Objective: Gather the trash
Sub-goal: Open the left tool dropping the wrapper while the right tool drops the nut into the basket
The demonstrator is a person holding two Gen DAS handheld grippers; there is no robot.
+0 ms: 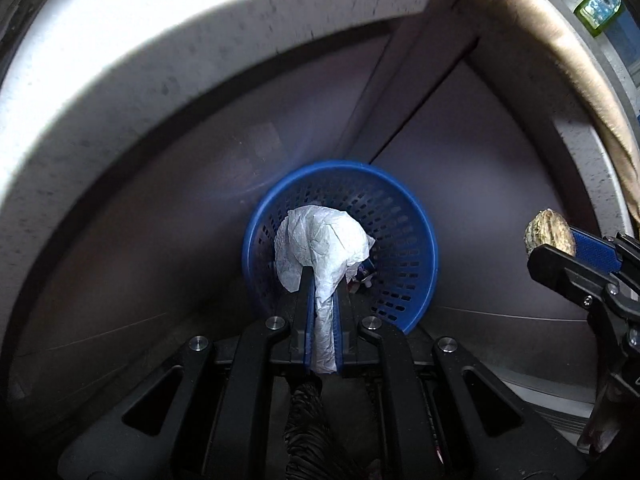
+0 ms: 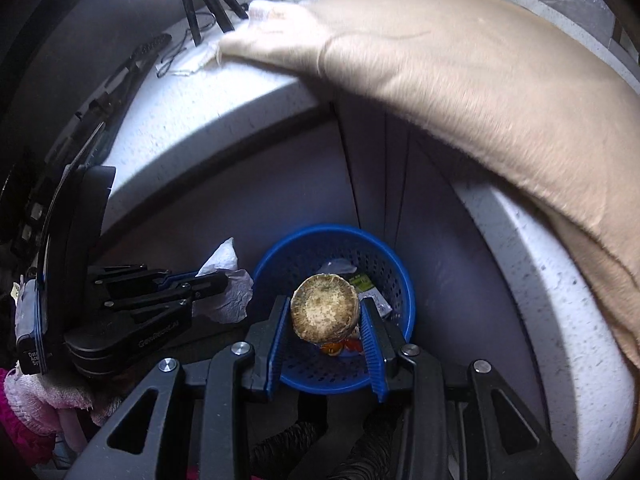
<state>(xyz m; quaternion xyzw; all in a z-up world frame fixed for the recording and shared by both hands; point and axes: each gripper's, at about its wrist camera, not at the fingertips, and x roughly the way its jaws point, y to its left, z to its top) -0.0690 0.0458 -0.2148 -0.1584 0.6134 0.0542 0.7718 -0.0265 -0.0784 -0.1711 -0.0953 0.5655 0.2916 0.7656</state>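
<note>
Tissue point(image 1: 320, 240) beside "GenRobot.AI" left tongs point(image 2: 216, 282)

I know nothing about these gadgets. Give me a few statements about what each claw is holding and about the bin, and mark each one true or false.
1. The left gripper is shut on a crumpled white tissue. True.
2. The right gripper is empty. False: it grips a round brownish lump of trash.
3. The blue perforated wastebasket already has scraps in it. True: small wrappers lie at its bottom.
4. The wastebasket stands on top of the white table. False: it sits below, past the table's edge.
5. A beige cloth drapes over the table. True.
</note>
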